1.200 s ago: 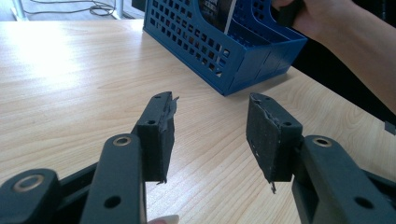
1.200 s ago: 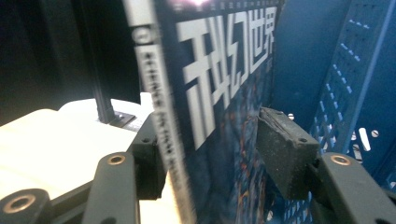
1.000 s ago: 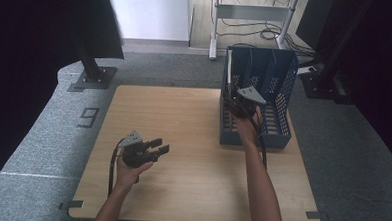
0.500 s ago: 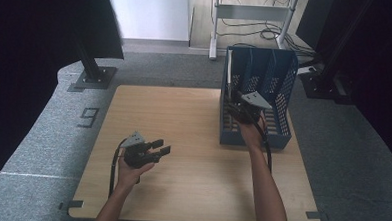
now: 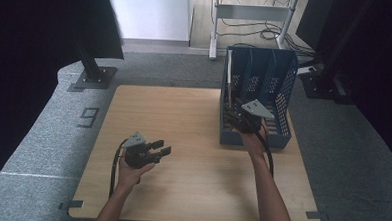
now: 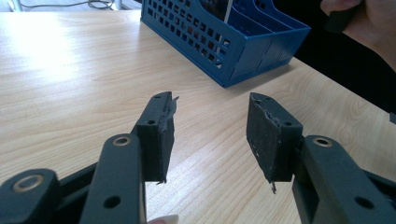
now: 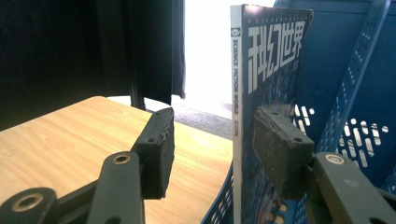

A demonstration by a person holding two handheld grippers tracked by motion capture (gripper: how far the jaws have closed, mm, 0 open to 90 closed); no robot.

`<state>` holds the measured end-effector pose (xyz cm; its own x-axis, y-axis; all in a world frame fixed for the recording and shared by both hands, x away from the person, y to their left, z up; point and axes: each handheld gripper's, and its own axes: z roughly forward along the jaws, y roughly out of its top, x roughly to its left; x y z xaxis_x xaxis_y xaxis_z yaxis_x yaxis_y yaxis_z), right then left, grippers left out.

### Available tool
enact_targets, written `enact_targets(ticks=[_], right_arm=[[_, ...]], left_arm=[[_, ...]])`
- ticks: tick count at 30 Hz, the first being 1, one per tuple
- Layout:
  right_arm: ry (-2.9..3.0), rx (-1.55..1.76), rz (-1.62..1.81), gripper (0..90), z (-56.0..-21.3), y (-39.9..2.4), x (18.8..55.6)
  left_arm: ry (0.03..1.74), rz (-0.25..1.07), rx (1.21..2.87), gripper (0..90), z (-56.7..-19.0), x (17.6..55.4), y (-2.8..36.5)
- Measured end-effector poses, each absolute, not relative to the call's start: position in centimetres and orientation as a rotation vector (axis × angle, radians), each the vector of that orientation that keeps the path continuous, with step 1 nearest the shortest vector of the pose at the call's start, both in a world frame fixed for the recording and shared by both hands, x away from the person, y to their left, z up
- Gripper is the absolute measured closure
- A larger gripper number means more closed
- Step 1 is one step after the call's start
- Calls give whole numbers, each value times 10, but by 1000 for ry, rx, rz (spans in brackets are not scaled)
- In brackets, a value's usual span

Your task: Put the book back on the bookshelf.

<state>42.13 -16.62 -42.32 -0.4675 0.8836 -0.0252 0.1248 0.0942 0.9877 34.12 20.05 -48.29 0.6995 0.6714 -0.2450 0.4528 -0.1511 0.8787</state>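
The right gripper (image 5: 238, 118) sat at the near-left corner of the blue rack (image 5: 285, 89), lined up on a magazine (image 7: 266, 112) standing upright in its leftmost slot. Looked like the reach-and-grab step, not a hold yet. In the right gripper view the jaws stood apart with the magazine's white spine between them, nearer the right pad, and daylight showed on the left side, so the pads weren't pressing. They'd just been easing in a touch. Best guess for the next move: slide in a bit more, pinch across the spine, then lift straight up so the cover doesn't catch the slot wall.

The left gripper (image 6: 210, 135) hung low over the table (image 5: 182, 140), jaws wide open on nothing, well clear of the rack.

Materials: the rack was rigid plastic with perforated walls and slanted dividers. The magazine was thin and glossy, dark cover with big white lettering, probably floppy once lifted. Tabletop was pale wood grain, smooth, with rounded corners. The jaw pads were matte black and chewed up at the edges.
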Motion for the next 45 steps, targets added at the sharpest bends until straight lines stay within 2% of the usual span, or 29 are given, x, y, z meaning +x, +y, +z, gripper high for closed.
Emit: enact_targets(ticks=[35,45], right_arm=[[1826,1018,1477,473,-480,-196,337],[1904,1067,1434,466,-509,-202,320]], left_arm=[[918,247,1798,514,-487,344,206],[909,237,1824,514,-491,344,199]])
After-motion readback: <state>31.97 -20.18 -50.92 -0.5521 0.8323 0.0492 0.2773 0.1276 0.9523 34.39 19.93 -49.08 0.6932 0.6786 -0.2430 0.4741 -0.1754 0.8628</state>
